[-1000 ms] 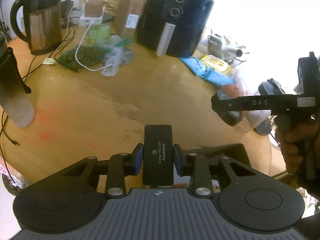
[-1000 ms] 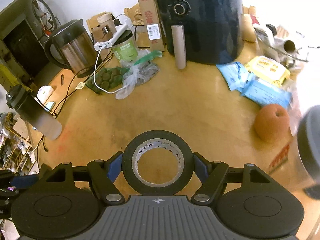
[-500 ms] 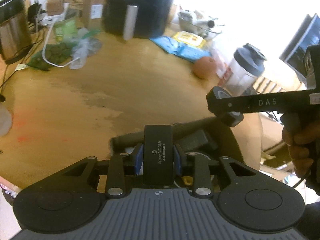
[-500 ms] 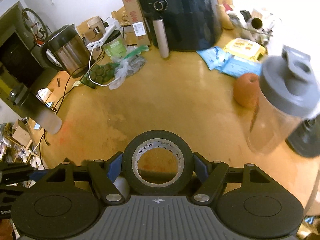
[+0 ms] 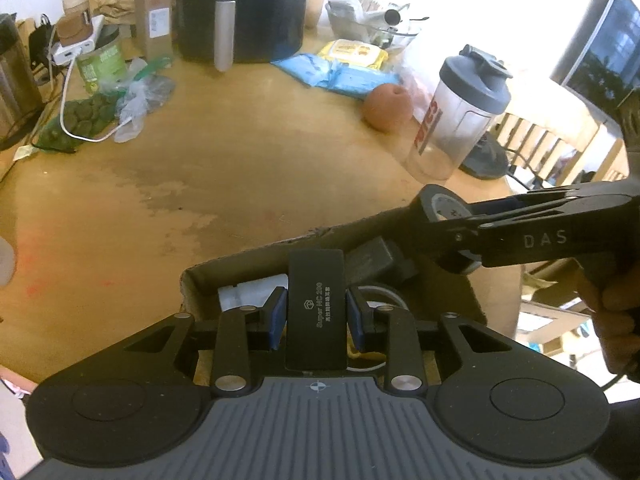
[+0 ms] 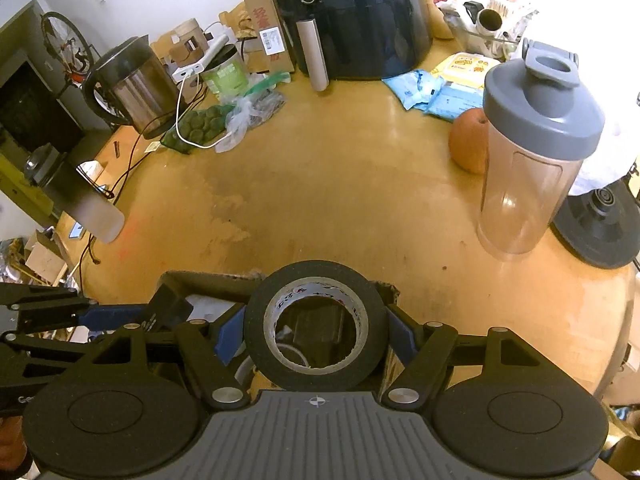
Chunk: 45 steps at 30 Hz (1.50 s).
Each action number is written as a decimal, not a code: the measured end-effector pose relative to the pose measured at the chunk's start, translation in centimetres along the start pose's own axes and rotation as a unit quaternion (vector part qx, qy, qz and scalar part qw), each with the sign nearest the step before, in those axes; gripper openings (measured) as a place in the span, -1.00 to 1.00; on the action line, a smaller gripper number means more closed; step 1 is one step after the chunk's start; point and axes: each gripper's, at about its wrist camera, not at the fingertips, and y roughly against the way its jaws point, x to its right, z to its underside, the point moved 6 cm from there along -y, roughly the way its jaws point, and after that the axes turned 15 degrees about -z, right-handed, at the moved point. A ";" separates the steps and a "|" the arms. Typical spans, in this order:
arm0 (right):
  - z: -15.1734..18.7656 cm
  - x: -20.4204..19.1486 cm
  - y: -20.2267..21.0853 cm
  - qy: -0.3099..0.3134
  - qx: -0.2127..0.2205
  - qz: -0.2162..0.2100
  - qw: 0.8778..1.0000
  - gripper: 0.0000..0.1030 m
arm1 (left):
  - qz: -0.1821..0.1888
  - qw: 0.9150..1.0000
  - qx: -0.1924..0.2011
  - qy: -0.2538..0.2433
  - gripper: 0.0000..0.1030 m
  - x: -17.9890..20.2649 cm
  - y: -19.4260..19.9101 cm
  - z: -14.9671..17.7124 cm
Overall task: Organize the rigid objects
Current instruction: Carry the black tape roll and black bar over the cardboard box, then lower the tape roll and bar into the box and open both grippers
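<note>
My left gripper (image 5: 316, 314) is shut on a flat black device (image 5: 316, 300) with pale lettering and holds it over an open cardboard box (image 5: 240, 264) at the table's near edge. My right gripper (image 6: 316, 330) is shut on a black tape roll (image 6: 260, 328) and holds it over the same box (image 6: 208, 280). In the left wrist view the tape roll (image 5: 436, 204) and right gripper (image 5: 452, 232) hang over the box's right side. In the right wrist view the black device (image 6: 168, 308) shows at left. The box holds a dark block (image 5: 376, 258) and white items.
A clear shaker bottle with a grey lid (image 6: 532, 152) and an orange fruit (image 6: 468, 144) stand at right. A black air fryer (image 6: 360, 12), a kettle (image 6: 132, 84), blue packets (image 5: 340, 74) and a green bag with a white cable (image 5: 84, 116) line the back.
Both grippers have drawn back and down toward the table's near edge. The cardboard box has come fully into view beneath them. Both holds are unchanged.
</note>
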 end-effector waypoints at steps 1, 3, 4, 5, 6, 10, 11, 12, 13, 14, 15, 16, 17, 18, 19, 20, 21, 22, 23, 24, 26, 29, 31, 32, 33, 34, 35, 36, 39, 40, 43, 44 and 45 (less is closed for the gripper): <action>0.1 0.0 0.1 0.000 0.000 -0.001 1.000 0.46 | -0.006 1.000 -0.001 0.000 -0.38 0.0 0.0 0.1; 0.2 0.0 0.2 0.001 -0.001 -0.002 1.000 0.46 | -0.012 1.000 -0.003 0.004 -0.37 -0.2 0.1 0.3; 0.3 -0.1 0.3 0.002 0.000 -0.003 1.000 0.46 | -0.014 1.000 -0.004 0.006 -0.37 -0.2 0.1 0.3; 0.3 -0.2 0.4 0.005 0.000 -0.004 1.000 0.46 | -0.017 1.000 -0.004 0.010 -0.36 -0.3 0.2 0.4; 0.3 -0.2 0.5 0.006 0.000 -0.005 1.000 0.46 | -0.020 1.000 -0.005 0.014 -0.36 -0.5 0.2 0.5; 0.4 -0.6 0.6 0.012 0.000 -0.010 1.000 0.46 | -0.029 0.999 -0.005 0.026 -0.35 -0.8 0.5 0.8; 0.4 -0.7 0.6 0.014 -0.001 -0.011 1.000 0.46 | -0.030 0.999 -0.005 0.030 -0.35 -0.9 0.7 1.0; 0.4 -0.8 0.6 0.016 -0.002 -0.012 1.000 0.46 | -0.033 0.999 -0.006 0.033 -0.35 -1.1 0.8 1.1; 0.5 -0.8 0.6 0.018 -0.004 -0.013 1.000 0.46 | -0.035 0.999 -0.006 0.038 -0.35 -1.3 0.8 1.3; 0.5 -0.8 0.6 0.018 -0.005 -0.013 1.000 0.46 | -0.038 0.998 -0.007 0.044 -0.35 -1.5 0.9 1.4; 0.6 -0.8 0.6 0.018 -0.006 -0.015 1.000 0.46 | -0.041 0.998 -0.008 0.048 -0.35 -1.7 1.0 1.6; 0.6 -0.8 0.5 0.018 -0.007 -0.016 1.000 0.46 | -0.043 0.998 -0.009 0.053 -0.35 -2.0 1.1 1.8; 0.6 -0.9 0.5 0.019 -0.008 -0.017 1.000 0.46 | -0.046 0.997 -0.010 0.056 -0.35 -2.2 1.2 2.0; 0.7 -1.0 0.5 0.021 -0.009 -0.017 1.000 0.46 | -0.048 0.997 -0.011 0.060 -0.35 -2.4 1.3 2.2; 0.7 -1.1 0.4 0.023 -0.009 -0.018 1.000 0.46 | -0.049 0.997 -0.011 0.063 -0.35 -2.5 1.4 2.4; 0.7 -1.3 0.4 0.025 -0.009 -0.019 0.999 0.46 | -0.050 0.997 -0.012 0.066 -0.35 -2.6 1.5 2.6; 0.7 -1.4 0.4 0.027 -0.008 -0.020 0.999 0.46 | -0.051 0.996 -0.012 0.068 -0.35 -2.7 1.6 2.8; 0.6 -1.4 0.4 0.029 -0.008 -0.021 0.999 0.46 | -0.052 0.996 -0.013 0.071 -0.35 -2.8 1.7 2.9; 0.6 -1.6 0.4 0.032 -0.008 -0.021 0.999 0.46 | -0.053 0.996 -0.014 0.074 -0.34 -2.9 1.7 3.1; 0.6 -1.7 0.4 0.034 -0.008 -0.021 0.999 0.46 | -0.054 0.995 -0.015 0.078 -0.34 -3.0 1.8 3.3; 0.5 -2.0 0.3 0.039 -0.009 -0.022 0.999 0.46 | -0.056 0.995 -0.016 0.084 -0.35 -3.2 1.9 3.5; 0.5 -2.4 0.1 0.048 -0.011 -0.022 0.999 0.46 | -0.058 0.994 -0.017 0.092 -0.35 -3.5 2.1 3.8; 0.4 -2.7 -0.1 0.058 -0.012 -0.021 0.998 0.46 | -0.061 0.993 -0.017 0.096 -0.35 -3.7 2.2 4.0; 0.4 -2.8 -0.2 0.062 -0.014 -0.020 0.998 0.46 | -0.062 0.993 -0.018 0.098 -0.35 -3.8 2.2 4.1; 0.3 -2.9 -0.4 0.066 -0.017 -0.018 0.997 0.46 | -0.063 0.993 -0.018 0.101 -0.35 -3.9 2.3 4.2; 0.4 -3.0 -0.6 0.071 -0.021 -0.015 0.997 0.46 | -0.064 0.992 -0.019 0.103 -0.35 -4.0 2.4 4.3; 0.4 -3.1 -0.7 0.076 -0.024 -0.012 0.997 0.46 | -0.065 0.992 -0.019 0.105 -0.35 -4.2 2.4 4.3; 0.4 -3.3 -0.7 0.080 -0.026 -0.010 0.996 0.46 | -0.066 0.992 -0.020 0.107 -0.35 -4.3 2.5 4.4; 0.6 -3.6 -0.9 0.088 -0.032 -0.005 0.996 0.47 | -0.069 0.991 -0.021 0.114 -0.35 -4.6 2.6 4.6; 0.7 -3.5 -1.0 0.088 -0.034 -0.003 0.996 0.47 | -0.069 0.991 -0.021 0.115 -0.35 -4.7 2.6 4.6; 1.0 -3.2 -1.8 0.086 -0.050 0.016 0.995 0.83 | -0.068 0.990 -0.022 0.118 -0.34 -4.8 2.7 4.7; 1.2 -3.2 -2.0 0.087 -0.055 0.021 0.995 0.95 | -0.069 0.990 -0.021 0.117 -0.34 -4.8 2.7 4.7; 1.3 -3.2 -2.0 0.088 -0.055 0.025 0.994 0.97 | -0.069 0.991 -0.021 0.117 -0.34 -4.8 2.8 4.7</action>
